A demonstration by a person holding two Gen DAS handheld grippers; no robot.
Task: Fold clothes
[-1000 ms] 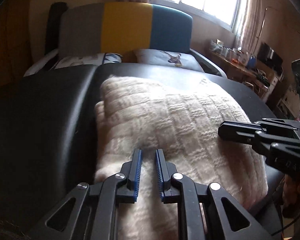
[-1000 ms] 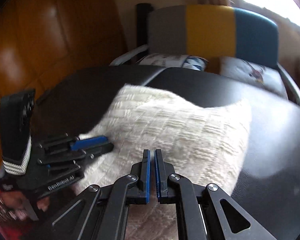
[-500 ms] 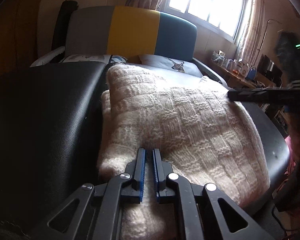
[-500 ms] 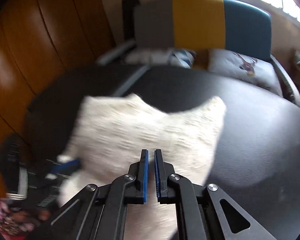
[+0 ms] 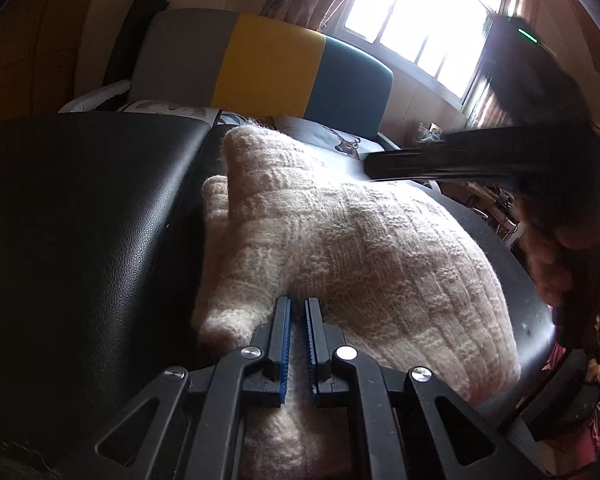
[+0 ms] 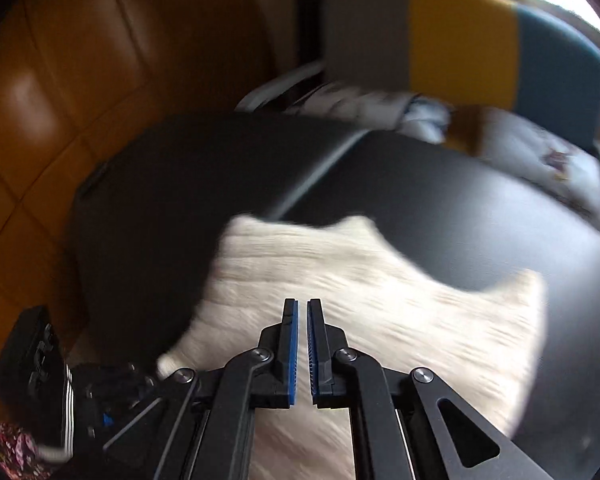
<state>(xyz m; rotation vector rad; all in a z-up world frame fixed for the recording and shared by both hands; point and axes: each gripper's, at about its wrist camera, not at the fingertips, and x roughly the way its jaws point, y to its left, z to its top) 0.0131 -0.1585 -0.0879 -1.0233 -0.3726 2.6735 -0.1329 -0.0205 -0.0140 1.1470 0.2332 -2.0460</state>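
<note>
A cream knitted sweater lies folded on a black leather surface. My left gripper is at the sweater's near edge, its blue-padded jaws closed to a thin slit with knit bunched up at the tips. The right wrist view shows the left gripper low at the left, by the sweater's near corner. My right gripper hangs in the air above the sweater with jaws nearly together and nothing between them. It appears blurred at the upper right of the left wrist view.
Behind the leather surface stands a seat with a grey, yellow and teal backrest and a deer-print cushion. Brown wooden panelling lines the left. A hand holds the right gripper. A bright window is behind.
The left jaws have closed in on the sweater's near edge, which now bunches up. The right gripper has lifted off the sweater and risen above it.
</note>
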